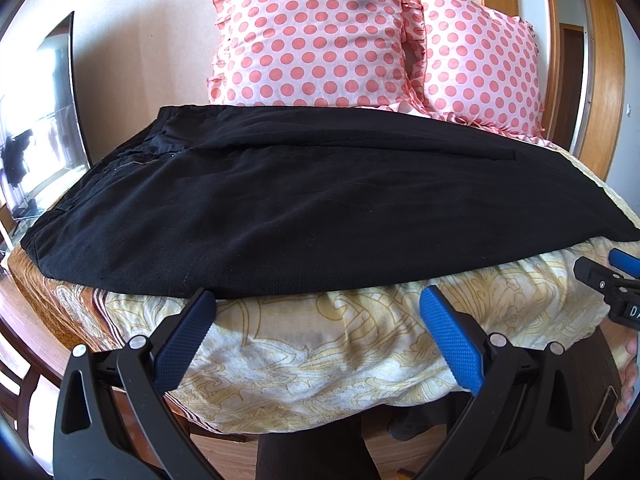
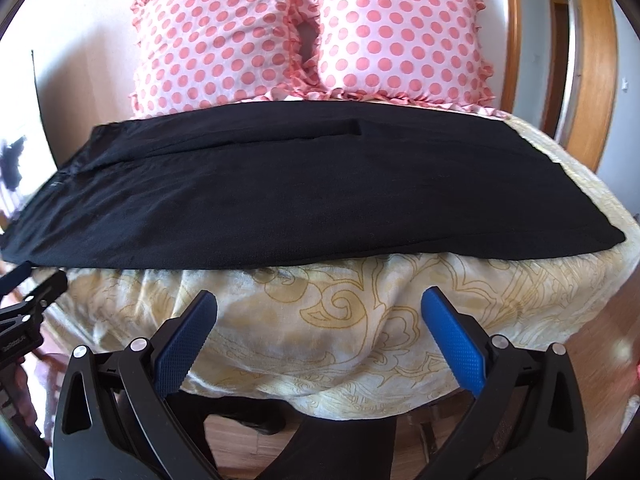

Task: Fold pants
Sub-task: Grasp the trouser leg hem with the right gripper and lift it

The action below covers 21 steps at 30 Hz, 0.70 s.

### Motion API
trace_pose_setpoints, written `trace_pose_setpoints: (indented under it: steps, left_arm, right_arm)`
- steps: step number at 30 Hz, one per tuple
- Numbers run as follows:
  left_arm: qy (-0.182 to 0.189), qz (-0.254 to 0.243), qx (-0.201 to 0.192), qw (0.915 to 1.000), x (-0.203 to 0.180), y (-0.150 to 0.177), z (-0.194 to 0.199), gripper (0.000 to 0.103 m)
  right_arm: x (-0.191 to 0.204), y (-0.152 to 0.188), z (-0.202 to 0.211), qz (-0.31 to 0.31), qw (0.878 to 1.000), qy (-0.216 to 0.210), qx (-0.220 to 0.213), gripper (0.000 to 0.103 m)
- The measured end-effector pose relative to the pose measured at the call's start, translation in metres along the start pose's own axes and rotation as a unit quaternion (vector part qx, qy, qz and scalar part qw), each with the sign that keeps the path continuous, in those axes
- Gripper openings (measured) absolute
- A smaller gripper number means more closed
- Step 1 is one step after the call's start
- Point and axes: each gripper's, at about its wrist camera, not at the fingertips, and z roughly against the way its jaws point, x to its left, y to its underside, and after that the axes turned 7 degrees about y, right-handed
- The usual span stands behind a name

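Black pants (image 1: pixel 304 204) lie flat across the bed, one leg folded over the other, waist at the left and leg ends at the right. They also fill the middle of the right wrist view (image 2: pixel 288 196). My left gripper (image 1: pixel 318 304) is open and empty, just in front of the pants' near edge over the bedsheet. My right gripper (image 2: pixel 320 306) is open and empty, a little short of the pants' near edge. The right gripper shows at the right edge of the left wrist view (image 1: pixel 612 276); the left gripper shows at the left edge of the right wrist view (image 2: pixel 24 300).
The bed has a cream sheet with yellow swirls (image 1: pixel 352 344) that hangs over the near edge. Two pink polka-dot pillows (image 1: pixel 316 36) (image 1: pixel 480 68) lean at the headboard. A mirror (image 1: pixel 40 128) stands at the left. Wooden door frames (image 2: pixel 592 64) are at the right. Wood floor lies below.
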Motion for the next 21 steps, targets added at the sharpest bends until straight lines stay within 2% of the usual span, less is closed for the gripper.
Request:
trace_pose_setpoints:
  steps: [3,5,7,10,12,13,15,17,21]
  left_arm:
    - [0.044,-0.012,-0.016,0.9988,0.001,-0.007,0.025,0.101]
    - [0.060,-0.026,-0.035,0.9973,-0.003,-0.019,0.039,0.101]
    - [0.058,-0.044,-0.062,0.9954,-0.003,-0.035,0.053,0.101]
    - [0.034,-0.039,-0.107,0.9929,0.001,-0.059,0.055,0.101]
    - [0.038,-0.017,-0.111,0.9929,0.007,-0.073,0.047,0.101]
    - [0.049,-0.004,-0.106,0.9931,0.010,-0.078,0.041,0.101]
    - [0.074,0.021,-0.079,0.9940,0.015,-0.088,0.025,0.101]
    - [0.092,0.020,-0.061,0.9936,0.016,-0.093,0.009,0.101]
    - [0.099,-0.007,-0.039,0.9943,0.010,-0.099,-0.018,0.101]
  right_arm:
    - [-0.028,-0.012,0.014,-0.033,0.999,-0.030,-0.013,0.102]
    - [-0.053,-0.027,0.030,-0.062,0.997,-0.032,-0.038,0.102]
    - [-0.073,-0.050,0.038,-0.082,0.995,-0.017,-0.054,0.102]
    - [-0.104,-0.099,0.027,-0.115,0.992,0.015,-0.042,0.102]
    - [-0.124,-0.137,0.006,-0.134,0.990,0.035,-0.033,0.102]
    - [-0.135,-0.160,-0.012,-0.144,0.987,0.060,-0.027,0.102]
    - [-0.154,-0.189,-0.039,-0.158,0.983,0.096,-0.017,0.102]
    - [-0.175,-0.222,-0.079,-0.179,0.974,0.136,0.009,0.102]
    - [-0.213,-0.260,-0.157,-0.231,0.951,0.188,0.077,0.078]
